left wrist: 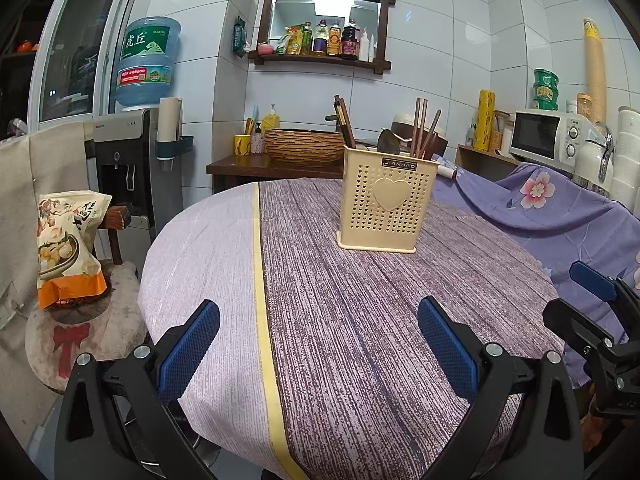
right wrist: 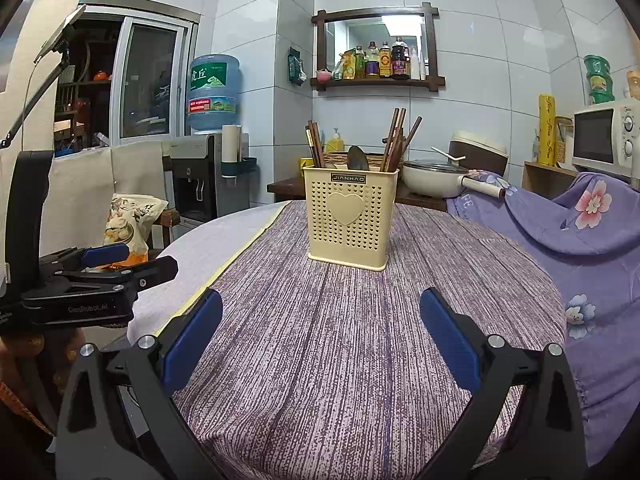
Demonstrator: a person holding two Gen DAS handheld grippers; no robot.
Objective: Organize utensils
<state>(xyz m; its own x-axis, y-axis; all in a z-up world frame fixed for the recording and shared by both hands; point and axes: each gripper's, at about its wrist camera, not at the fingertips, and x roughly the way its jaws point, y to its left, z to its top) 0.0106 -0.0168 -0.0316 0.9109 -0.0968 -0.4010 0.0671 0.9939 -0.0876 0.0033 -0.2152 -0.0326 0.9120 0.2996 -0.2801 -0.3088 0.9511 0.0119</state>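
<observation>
Right wrist view: my right gripper (right wrist: 320, 344) hangs low over the near edge of the round table (right wrist: 360, 360), its blue pads spread wide with nothing between them. Straight ahead along the fingers, well apart from them, stands the cream utensil holder (right wrist: 349, 224), upright on the striped cloth. Chopsticks (right wrist: 396, 140) rise from its right compartment and a second bundle from the left; a spoon (right wrist: 357, 159) shows between them. Their long axes run near vertical, leaning slightly outward.

Left wrist view: my left gripper (left wrist: 318, 354) is likewise open and empty, and from here the holder (left wrist: 386, 200) sits ahead and to the right of the finger line.

I judge the right gripper the better aligned of the two, since the holder lies on its centre line; neither appears much closer. No loose utensil is visible on the cloth, so any next reach would turn on meeting upright shafts from the side, jaws closing across the stick and not along it.
</observation>
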